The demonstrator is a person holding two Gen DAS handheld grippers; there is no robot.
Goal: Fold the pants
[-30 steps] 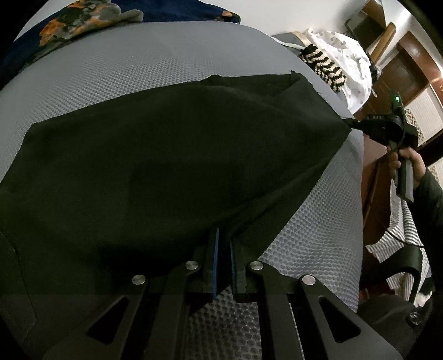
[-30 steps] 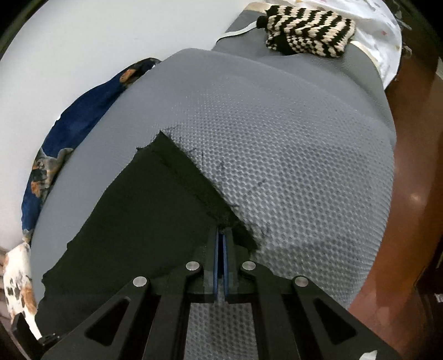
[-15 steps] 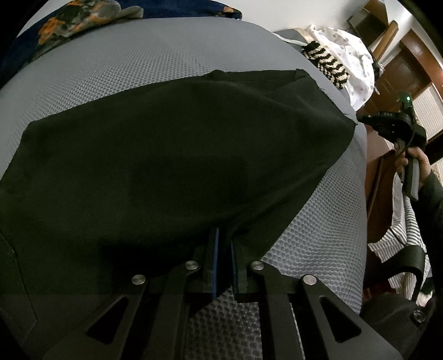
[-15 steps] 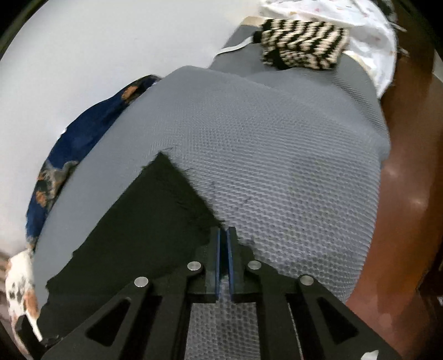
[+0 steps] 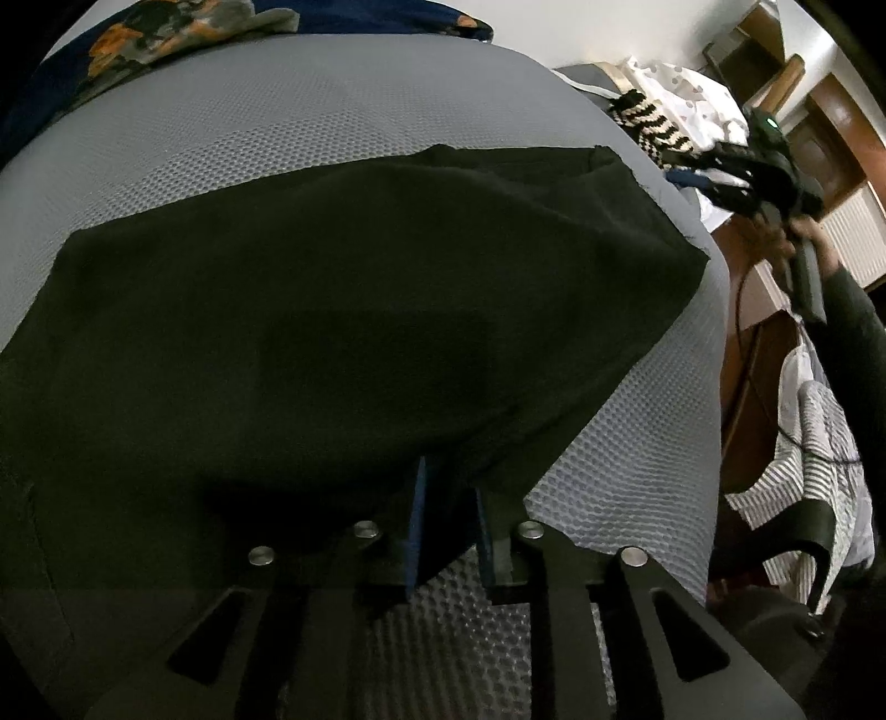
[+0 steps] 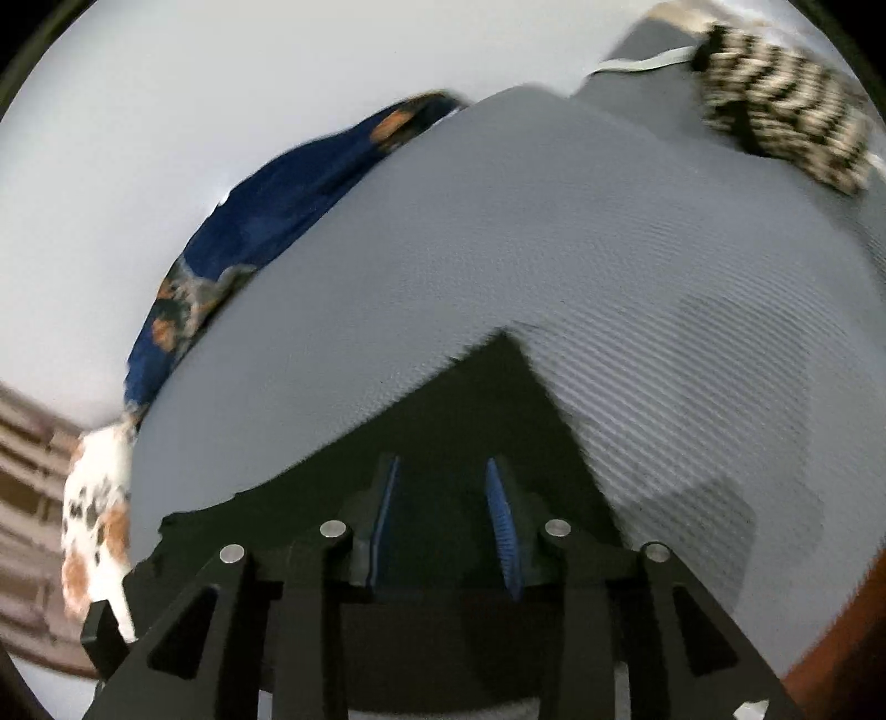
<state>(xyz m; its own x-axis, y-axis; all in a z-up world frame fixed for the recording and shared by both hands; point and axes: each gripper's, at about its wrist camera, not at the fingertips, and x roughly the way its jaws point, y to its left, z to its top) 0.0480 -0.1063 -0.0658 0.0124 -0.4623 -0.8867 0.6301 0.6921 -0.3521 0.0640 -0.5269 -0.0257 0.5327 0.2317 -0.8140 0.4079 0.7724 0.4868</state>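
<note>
Black pants (image 5: 332,332) lie spread flat on a grey mesh mattress (image 5: 277,122). My left gripper (image 5: 447,498) sits at their near edge. Its jaws are opening, a narrow gap shows between the blue pads, and the hem lies loosely in that gap. My right gripper (image 6: 443,498) hovers over the pants' far right corner (image 6: 470,432). Its jaws are opening too, with only air between them. In the left wrist view a hand holds the right gripper (image 5: 703,166) up beyond the mattress's right edge, off the cloth.
A blue patterned cloth (image 5: 166,33) lies along the far edge by the white wall. A black and cream striped knit (image 6: 786,127) and white spotted fabric (image 5: 681,94) sit at the far right. Beside the bed are a striped cloth (image 5: 819,443) and wooden furniture (image 5: 830,127).
The right gripper let go of the pants' corner, opened and swung up and away to the right. The left jaws parted a little. The pants settled flat.
</note>
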